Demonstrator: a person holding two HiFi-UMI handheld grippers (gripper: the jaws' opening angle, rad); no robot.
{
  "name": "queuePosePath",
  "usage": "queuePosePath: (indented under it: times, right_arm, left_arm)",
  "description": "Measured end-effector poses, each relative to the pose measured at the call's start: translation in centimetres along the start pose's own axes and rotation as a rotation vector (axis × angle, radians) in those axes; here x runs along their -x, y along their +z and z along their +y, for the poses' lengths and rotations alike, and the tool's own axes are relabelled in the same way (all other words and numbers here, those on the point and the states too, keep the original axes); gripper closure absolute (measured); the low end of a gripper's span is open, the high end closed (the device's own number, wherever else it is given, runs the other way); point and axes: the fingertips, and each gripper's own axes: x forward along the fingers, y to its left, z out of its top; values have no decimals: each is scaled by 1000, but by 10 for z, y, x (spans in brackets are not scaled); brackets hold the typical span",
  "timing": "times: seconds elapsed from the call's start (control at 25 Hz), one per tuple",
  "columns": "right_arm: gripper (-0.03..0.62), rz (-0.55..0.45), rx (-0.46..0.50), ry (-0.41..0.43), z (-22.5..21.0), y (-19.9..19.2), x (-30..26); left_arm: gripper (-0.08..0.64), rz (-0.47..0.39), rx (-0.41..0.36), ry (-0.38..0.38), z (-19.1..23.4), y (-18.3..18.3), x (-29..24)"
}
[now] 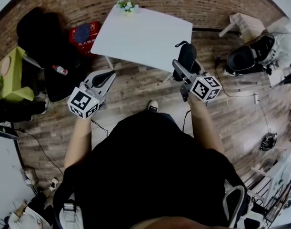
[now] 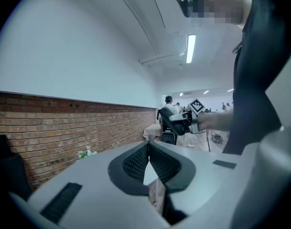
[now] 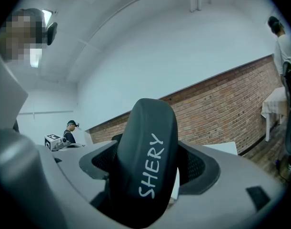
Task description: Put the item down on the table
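Right tongs (image 1: 183,69) spread wide, clamping the black SHERY case (image 3: 146,128) in the air by the white surface (image 1: 145,37) edge. Left tongs (image 2: 148,161) closed, empty. Risk: if I let go early, the case probably hits the floor (image 1: 135,87).

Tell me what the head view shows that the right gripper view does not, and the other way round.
Only the head view: the left gripper, the flowers, the red crate and the wooden floor. Only the right gripper view: the word SHERY on the black case. Both: the right gripper shut on that case, and the brick wall.
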Motion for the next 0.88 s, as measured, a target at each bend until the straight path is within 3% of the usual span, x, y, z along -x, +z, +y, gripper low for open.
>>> queuePosePath:
  times: [0.56,0.88]
  right_arm:
    - [204,-23,-37,-8,-36,12,-16]
    - [204,-25,-39,-3,-75,30,-33]
  left_arm:
    - [549,20,-24,25,17,7,-20]
    - [549,37,-20,36,33,9,-57]
